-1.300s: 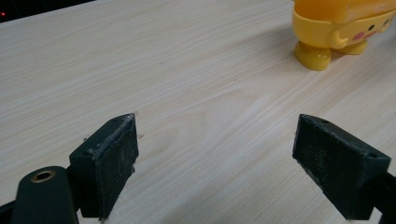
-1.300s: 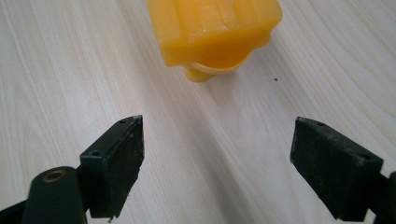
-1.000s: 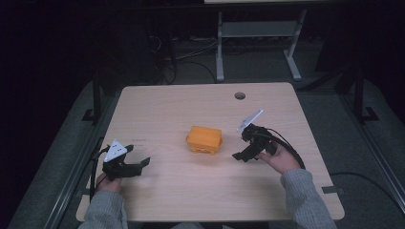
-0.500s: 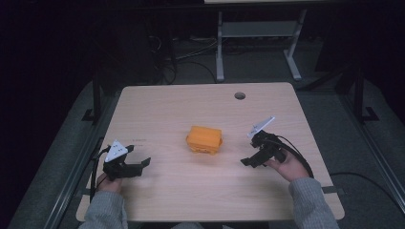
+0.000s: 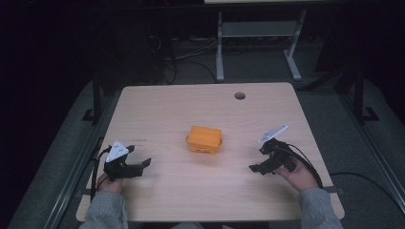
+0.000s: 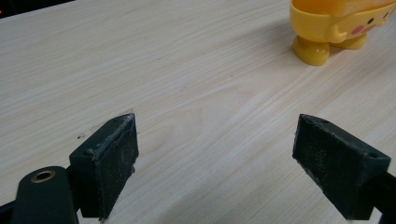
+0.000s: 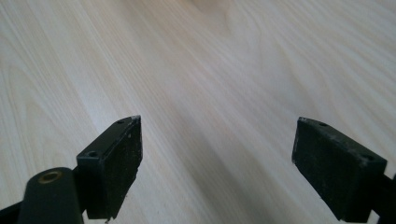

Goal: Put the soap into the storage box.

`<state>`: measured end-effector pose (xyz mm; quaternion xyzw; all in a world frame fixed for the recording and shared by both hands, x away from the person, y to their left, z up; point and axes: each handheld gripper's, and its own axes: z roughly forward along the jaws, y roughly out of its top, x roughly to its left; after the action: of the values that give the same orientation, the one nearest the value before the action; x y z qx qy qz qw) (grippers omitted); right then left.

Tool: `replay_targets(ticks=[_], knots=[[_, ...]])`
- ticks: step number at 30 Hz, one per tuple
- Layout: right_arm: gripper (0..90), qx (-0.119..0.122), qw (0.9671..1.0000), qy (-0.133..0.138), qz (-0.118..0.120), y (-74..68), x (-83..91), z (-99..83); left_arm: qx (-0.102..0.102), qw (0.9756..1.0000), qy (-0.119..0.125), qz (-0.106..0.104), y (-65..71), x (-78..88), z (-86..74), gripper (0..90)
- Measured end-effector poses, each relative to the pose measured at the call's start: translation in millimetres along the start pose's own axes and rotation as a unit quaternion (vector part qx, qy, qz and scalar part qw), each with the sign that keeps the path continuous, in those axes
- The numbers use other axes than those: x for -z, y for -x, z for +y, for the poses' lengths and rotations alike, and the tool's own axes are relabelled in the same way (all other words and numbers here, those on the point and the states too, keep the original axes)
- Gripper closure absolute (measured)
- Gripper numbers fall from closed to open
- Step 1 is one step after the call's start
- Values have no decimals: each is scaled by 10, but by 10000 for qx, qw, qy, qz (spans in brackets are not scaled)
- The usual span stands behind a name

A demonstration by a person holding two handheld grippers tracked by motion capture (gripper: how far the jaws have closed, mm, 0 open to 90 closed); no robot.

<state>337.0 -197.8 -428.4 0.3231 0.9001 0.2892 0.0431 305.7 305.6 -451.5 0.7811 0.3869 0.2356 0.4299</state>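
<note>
An orange-yellow toy-like container (image 5: 205,139) with small feet and a painted face stands near the middle of the light wooden table (image 5: 200,105). In the left gripper view it shows at the upper right (image 6: 338,25), well beyond the jaws. My left gripper (image 5: 143,164) rests low over the table's front left, open, with nothing between its pads (image 6: 114,161). My right gripper (image 5: 255,168) sits at the front right, to the right of the container, also open and empty, its pads (image 7: 116,163) over bare wood.
A round cable hole (image 5: 239,95) lies in the table's far right part. Behind the table stands a grey metal frame (image 5: 258,43) on a dark floor with cables. Table edges run close behind both hands.
My right gripper has drawn back from beside the container toward the front right edge and dropped lower. The left gripper has hardly moved.
</note>
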Motion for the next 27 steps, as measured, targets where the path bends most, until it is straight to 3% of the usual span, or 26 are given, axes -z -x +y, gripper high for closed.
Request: replay_targets(ticks=[16,27], knots=[[158,-361,9992,107,-148,-53,94,-416,-32,10000,-23,-29,32,-8,4,138],[147,-580,9974,367,-239,-104,160,-661,-24,10000,-63,-32,30,-6,-1,138]])
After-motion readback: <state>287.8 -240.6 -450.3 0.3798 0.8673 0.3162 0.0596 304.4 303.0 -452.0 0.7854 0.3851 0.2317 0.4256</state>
